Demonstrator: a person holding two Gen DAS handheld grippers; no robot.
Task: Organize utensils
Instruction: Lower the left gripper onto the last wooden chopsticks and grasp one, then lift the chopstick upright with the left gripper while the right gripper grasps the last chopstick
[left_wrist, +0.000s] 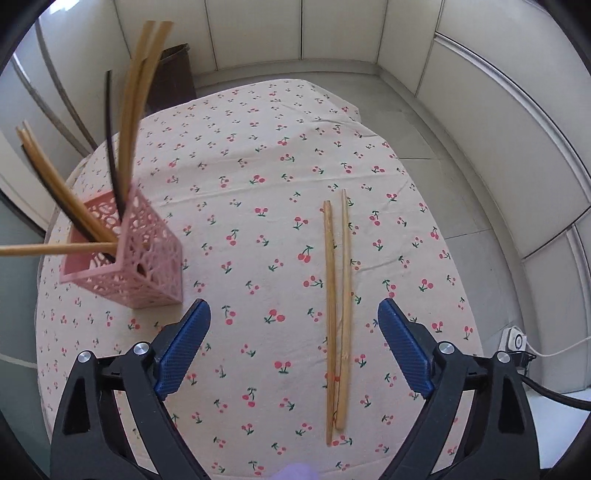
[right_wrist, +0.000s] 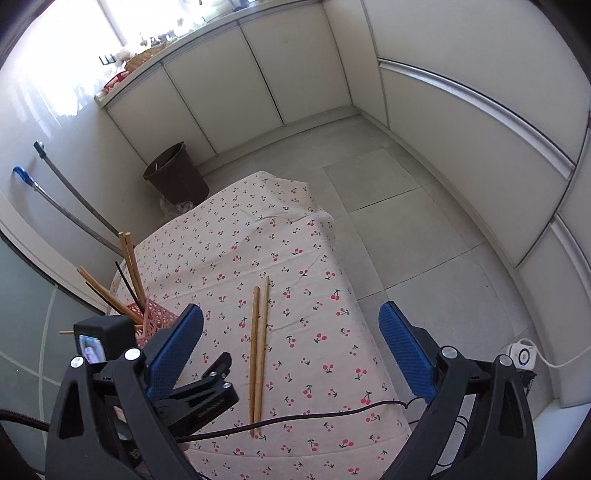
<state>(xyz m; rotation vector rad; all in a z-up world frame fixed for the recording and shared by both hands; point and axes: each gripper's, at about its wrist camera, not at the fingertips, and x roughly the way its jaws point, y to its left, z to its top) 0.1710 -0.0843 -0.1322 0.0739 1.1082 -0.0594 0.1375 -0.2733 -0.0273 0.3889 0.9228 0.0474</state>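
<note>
Two wooden chopsticks lie side by side on the cherry-print tablecloth; they also show in the right wrist view. A pink lattice holder stands at the left with several wooden and black chopsticks in it; it also shows in the right wrist view. My left gripper is open and empty above the table, with the loose pair between its fingers. My right gripper is open and empty, higher up. The left gripper's body shows at the lower left of the right wrist view.
A brown bin stands on the floor beyond the table. Two mop handles lean on the left wall. A black cable crosses the table's near edge. A white device with a cord sits on the floor at right. White cabinets line the walls.
</note>
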